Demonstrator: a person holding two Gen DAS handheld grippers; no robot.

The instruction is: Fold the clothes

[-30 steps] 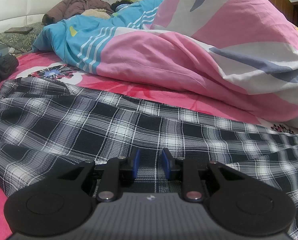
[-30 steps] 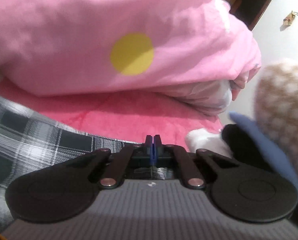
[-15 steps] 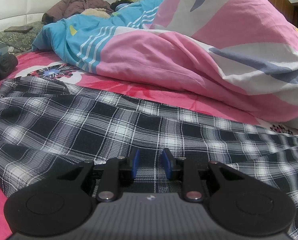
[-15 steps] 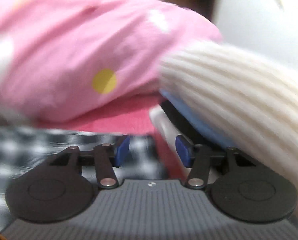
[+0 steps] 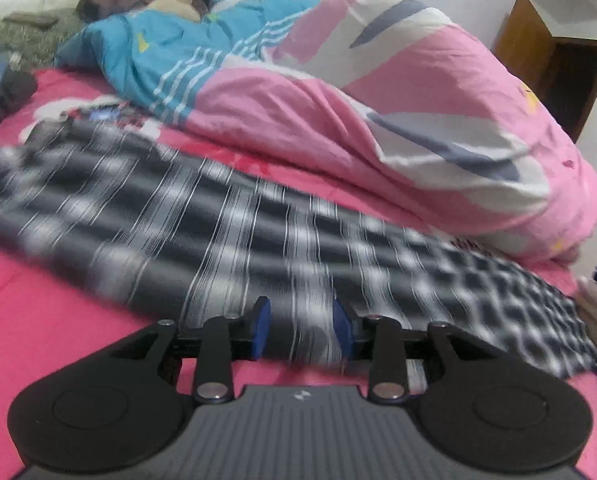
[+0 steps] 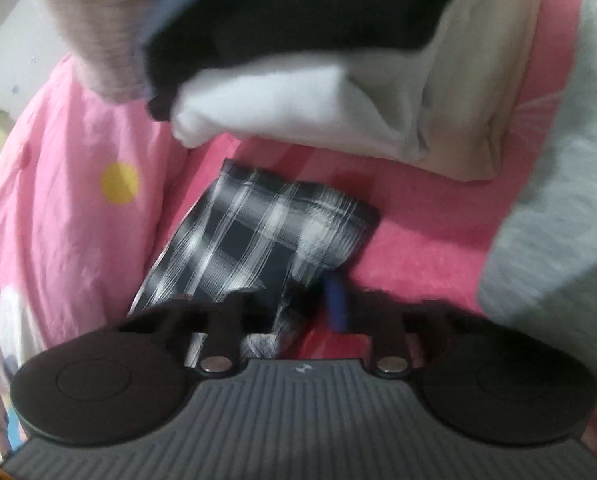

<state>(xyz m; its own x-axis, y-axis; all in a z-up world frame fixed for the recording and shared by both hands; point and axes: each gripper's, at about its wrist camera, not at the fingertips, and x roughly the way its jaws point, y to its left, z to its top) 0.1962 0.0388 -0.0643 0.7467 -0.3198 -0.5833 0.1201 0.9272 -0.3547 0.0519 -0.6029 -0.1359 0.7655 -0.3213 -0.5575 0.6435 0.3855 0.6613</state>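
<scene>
The plaid garment [image 5: 258, 232] lay spread lengthwise across the pink bed sheet [image 5: 38, 312], its near edge toward the front edge of the bed and its far edge just beside the heaped pink duvet [image 5: 418, 120]. In the right wrist view one end of the same plaid garment [image 6: 258, 236] showed as a folded flap on the pink bed sheet [image 6: 418, 248], between the pink duvet [image 6: 58, 220] and a stack of folded clothes [image 6: 318, 92] near the bed's end.

The left gripper [image 5: 300, 332] had its blue pads [image 5: 260, 330] partly apart and its jaws were opening; the plaid cloth ran through the gap, blurred, and the pads did not press on it. The right gripper [image 6: 298, 304] was smeared by motion. One blue pad [image 6: 335, 304] was visible, the other hidden behind bunched plaid, so the frames alone did not show the gap; its jaws had come together, and plaid cloth sat at the fingertips, seemingly pinched.

A second before, the left gripper's pads stood closer together over the sharp, still plaid, and it has since drawn back so that pink sheet shows beneath it. The right gripper had then been closed and facing the duvet with nothing in it, half a second ago it stood wide open, and its view has since rolled so the stack hangs at the top.
</scene>
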